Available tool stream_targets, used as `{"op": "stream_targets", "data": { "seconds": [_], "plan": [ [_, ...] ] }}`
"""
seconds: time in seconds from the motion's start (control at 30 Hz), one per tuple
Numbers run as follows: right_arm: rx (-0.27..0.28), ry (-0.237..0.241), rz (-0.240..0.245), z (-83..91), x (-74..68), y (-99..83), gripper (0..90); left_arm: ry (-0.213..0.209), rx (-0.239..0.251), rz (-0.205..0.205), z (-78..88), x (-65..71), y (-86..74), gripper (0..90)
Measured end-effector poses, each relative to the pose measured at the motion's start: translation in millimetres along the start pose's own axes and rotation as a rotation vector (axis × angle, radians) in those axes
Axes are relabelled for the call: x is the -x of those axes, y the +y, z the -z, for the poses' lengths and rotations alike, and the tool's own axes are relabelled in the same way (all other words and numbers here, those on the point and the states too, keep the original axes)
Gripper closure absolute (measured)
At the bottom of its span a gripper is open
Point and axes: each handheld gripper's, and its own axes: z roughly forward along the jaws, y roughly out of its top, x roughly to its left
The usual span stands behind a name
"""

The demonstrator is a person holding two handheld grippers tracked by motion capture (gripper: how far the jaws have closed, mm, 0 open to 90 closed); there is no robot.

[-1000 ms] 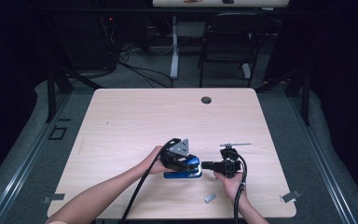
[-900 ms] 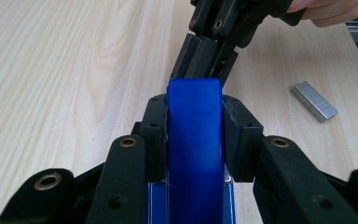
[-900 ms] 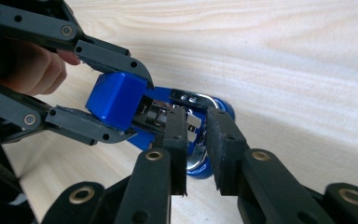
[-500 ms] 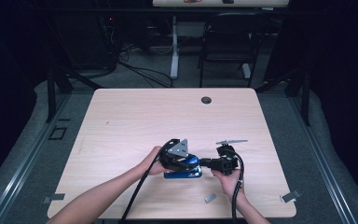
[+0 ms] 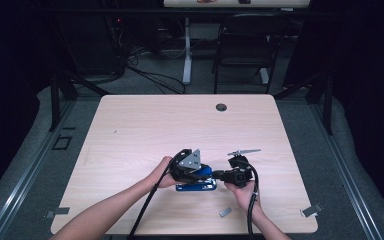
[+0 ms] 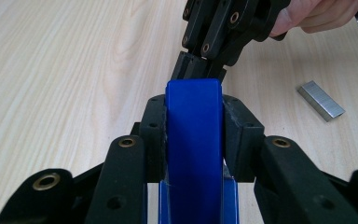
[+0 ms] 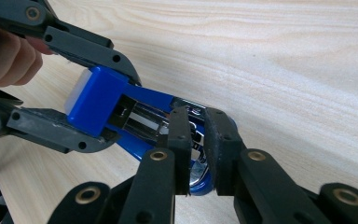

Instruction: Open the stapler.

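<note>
A blue stapler (image 5: 196, 186) sits low over the near middle of the wooden table (image 5: 155, 125). My left gripper (image 5: 204, 175) is shut on its blue body; in the left gripper view the pads (image 6: 153, 135) press both sides of the stapler (image 6: 193, 149). My right gripper (image 5: 219, 175) meets it from the right. In the right gripper view its jaws (image 7: 199, 135) are closed on the chrome front part of the stapler (image 7: 149, 99). Farther back, the left gripper (image 7: 116, 105) clamps the blue rear block. A strip of staples (image 5: 225, 212) (image 6: 320, 100) lies loose on the table near the right hand.
A round cable hole (image 5: 221, 107) sits near the table's far edge. Small grey clips (image 5: 311, 211) (image 5: 56, 213) mark the near corners. A chair (image 5: 245, 45) and cables stand on the floor beyond the table. Bare wood stretches left and far of the hands.
The right gripper has edged slightly left, closer onto the stapler's front. The left hand and the stapler have stayed where they were.
</note>
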Motion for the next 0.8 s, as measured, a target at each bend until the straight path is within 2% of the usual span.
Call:
{"op": "stream_targets", "data": {
  "seconds": [0.33, 0.53, 0.6, 0.67, 0.73, 0.8],
  "plan": [
    [-0.002, 0.000, 0.003, 0.1, -0.4, 0.6, 83.2, -0.007, -0.029, 0.003, -3.9, -0.3, 2.7, 65.0],
    [-0.002, 0.000, 0.003, -0.1, -0.2, -0.1, 83.5, -0.022, -0.059, 0.027, -5.7, -1.7, 5.1, 65.1],
    [-0.001, -0.001, 0.002, -0.5, -0.2, -0.5, 83.7, -0.028, -0.080, 0.041, -6.2, -2.1, 7.3, 65.1],
    [-0.003, -0.008, 0.003, -1.4, 0.6, -1.5, 84.1, -0.030, -0.091, 0.037, -6.9, -2.4, 7.8, 64.9],
    [-0.005, -0.009, 0.005, -2.5, 1.6, -2.5, 84.4, -0.019, -0.146, 0.024, -12.1, -0.6, 6.9, 63.7],
    [-0.004, -0.007, -0.007, -3.4, 2.9, -3.3, 84.6, -0.027, -0.152, 0.027, -13.0, -1.2, 4.3, 63.6]
  ]
}}
